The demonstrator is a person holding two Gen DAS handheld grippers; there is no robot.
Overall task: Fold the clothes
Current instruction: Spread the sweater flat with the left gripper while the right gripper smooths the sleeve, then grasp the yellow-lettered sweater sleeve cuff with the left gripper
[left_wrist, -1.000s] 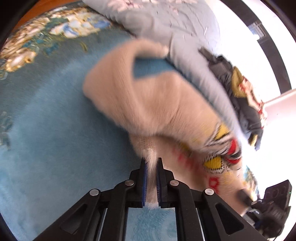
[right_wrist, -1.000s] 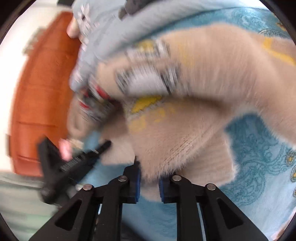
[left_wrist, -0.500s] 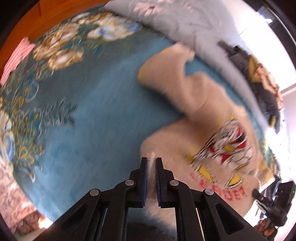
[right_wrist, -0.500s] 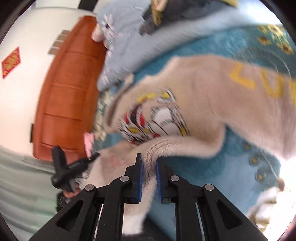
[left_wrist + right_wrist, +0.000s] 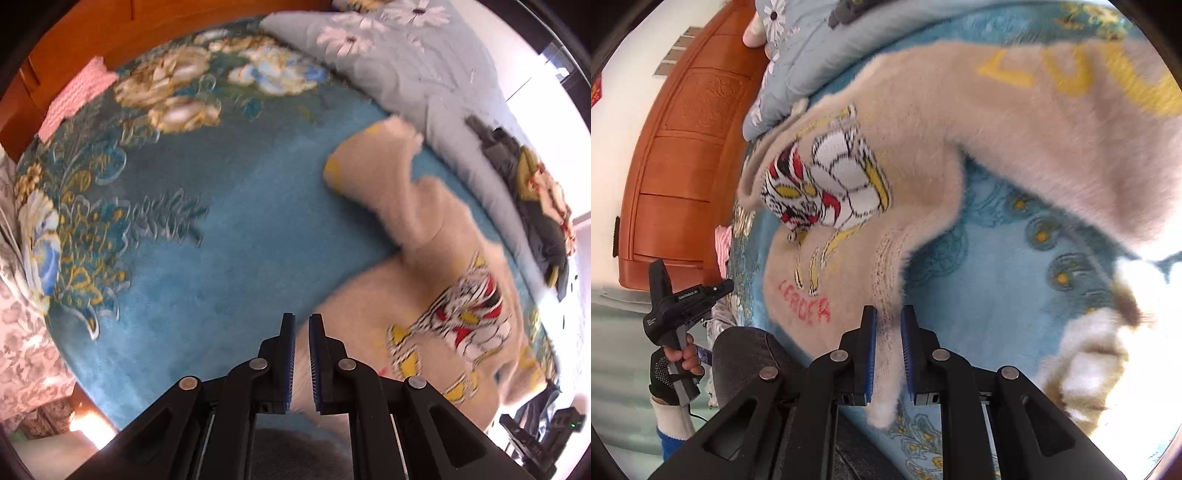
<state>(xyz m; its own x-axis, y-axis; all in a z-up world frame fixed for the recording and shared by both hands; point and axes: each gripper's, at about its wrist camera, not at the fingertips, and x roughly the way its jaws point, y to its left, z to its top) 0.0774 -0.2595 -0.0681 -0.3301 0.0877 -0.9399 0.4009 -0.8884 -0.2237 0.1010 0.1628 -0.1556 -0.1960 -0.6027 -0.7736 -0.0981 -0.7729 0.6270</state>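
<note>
Went from a bunched, half-lifted heap a second back to mostly spread across the blue floral blanket (image 5: 221,236), so basically laid out flat, ready for the first fold. Beige sweater (image 5: 960,129) pinched at the hem by both: left gripper (image 5: 302,354) clamped tight on a thin edge, right gripper (image 5: 888,350) squeezed on a thicker bit. Couldn't make out the far sleeve, cut off and blurry, plus glare washing out the right side.

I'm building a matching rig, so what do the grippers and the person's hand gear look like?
Both the left gripper and the right gripper have black angular linkage arms with round silver pins and blue ribbed pads. The person's left hand wears a black dotted fingerless glove over a white cuff and blue sleeve.
</note>
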